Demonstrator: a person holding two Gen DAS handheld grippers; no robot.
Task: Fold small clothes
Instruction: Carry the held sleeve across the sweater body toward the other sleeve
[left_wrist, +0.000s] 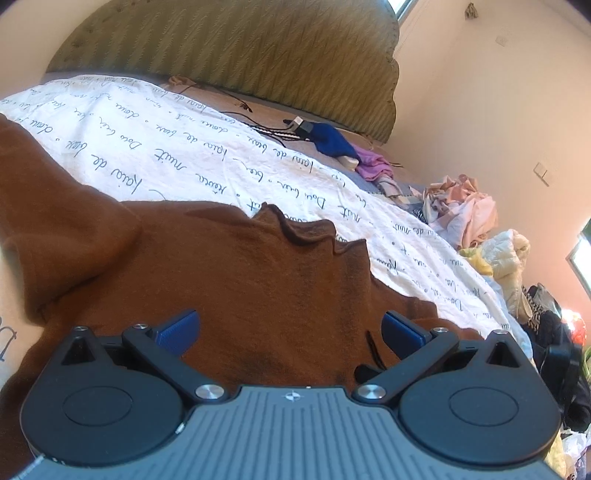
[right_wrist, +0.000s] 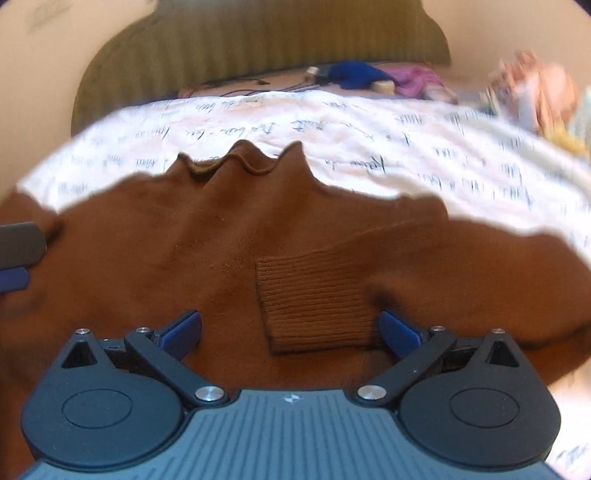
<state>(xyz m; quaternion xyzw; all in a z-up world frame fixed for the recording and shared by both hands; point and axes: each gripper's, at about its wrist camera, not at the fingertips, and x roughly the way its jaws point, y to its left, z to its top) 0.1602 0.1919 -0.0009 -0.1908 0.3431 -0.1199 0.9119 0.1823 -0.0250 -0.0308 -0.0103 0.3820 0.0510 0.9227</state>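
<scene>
A brown knitted sweater (right_wrist: 229, 236) is lying spread out on a white bedsheet printed with dark cursive handwriting (left_wrist: 192, 155), which is covering a bed backed by an olive-green padded headboard with a scalloped edge (left_wrist: 236, 48). The sweater's wavy neckline is pointing toward the headboard, and one sleeve is lying folded across the body, its ribbed brown cuff (right_wrist: 314, 302) resting flat on the knit. The right gripper (right_wrist: 290, 328) is hovering low over the sweater with its blue-padded jaws spread wide; the ribbed cuff is sitting in the gap between them, close to the right-hand pad, and nothing is being pinched. The left gripper (left_wrist: 290, 332) is likewise hanging over the brown fabric with its jaws standing wide apart and holding nothing; in the right wrist view part of it is showing at the left edge, just beside the sweater's shoulder. A small dark tag or loop is showing on the knit near the left gripper's right-hand pad. Farther up the bed, near the headboard, a dark blue garment (left_wrist: 332, 142) is lying beside a crumpled lilac cloth (left_wrist: 373, 166) and some dark cables. Along the bed's right side a heap of pink, peach and pale yellow clothes (left_wrist: 469, 218) is piling up against the cream wall (left_wrist: 480, 92).
</scene>
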